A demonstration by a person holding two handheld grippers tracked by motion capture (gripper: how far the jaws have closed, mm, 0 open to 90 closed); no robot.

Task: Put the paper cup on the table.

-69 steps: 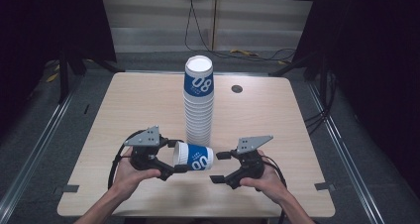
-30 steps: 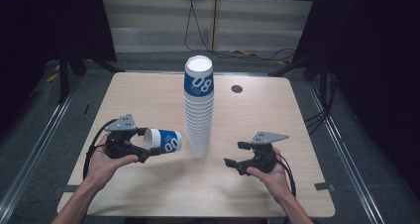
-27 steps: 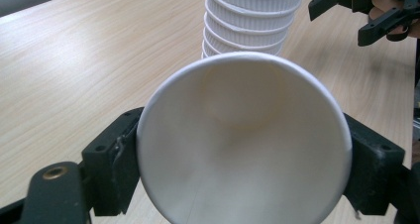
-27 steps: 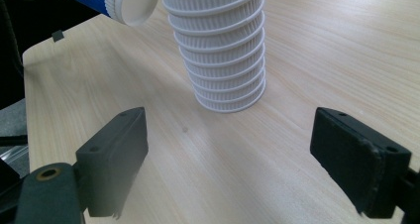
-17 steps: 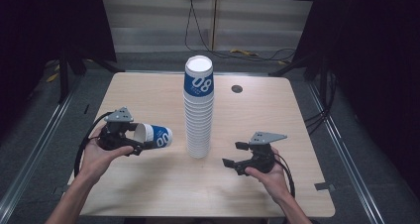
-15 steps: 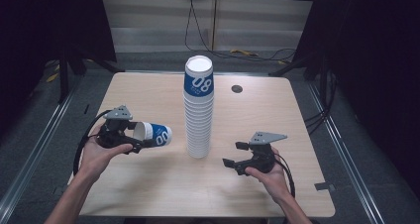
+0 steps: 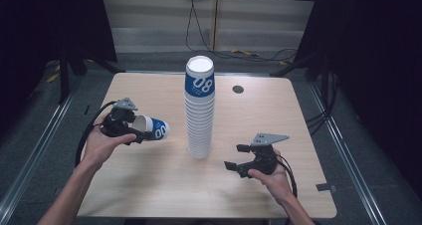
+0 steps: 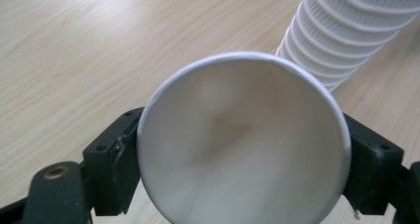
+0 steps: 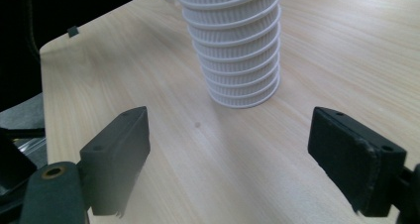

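Note:
A tall stack of white ribbed paper cups [image 7: 200,110] stands mid-table, its top cup blue with white numbers. My left gripper [image 7: 135,130] is shut on a single blue-and-white cup [image 7: 158,130], held on its side left of the stack, base toward the stack. In the left gripper view the cup's open mouth [image 8: 242,149] sits between both black fingers [image 8: 116,159], with the stack [image 8: 341,35] behind it. My right gripper [image 7: 236,157] rests low, front right of the stack, open. Its jaws have just been closing a little, with nothing between them [image 9: 237,159]. The stack's base [image 9: 237,50] lies ahead of them.
The light wooden table [image 7: 278,115] has a small dark round hole [image 7: 238,89] at the back right. Dark floor, rails and cables surround the table. Bare tabletop [image 9: 322,45] spreads to the right of the stack.
The left gripper has carried the cup leftward, away from the stack. The right gripper drew back from the cup toward the right front earlier and has since kept its place.

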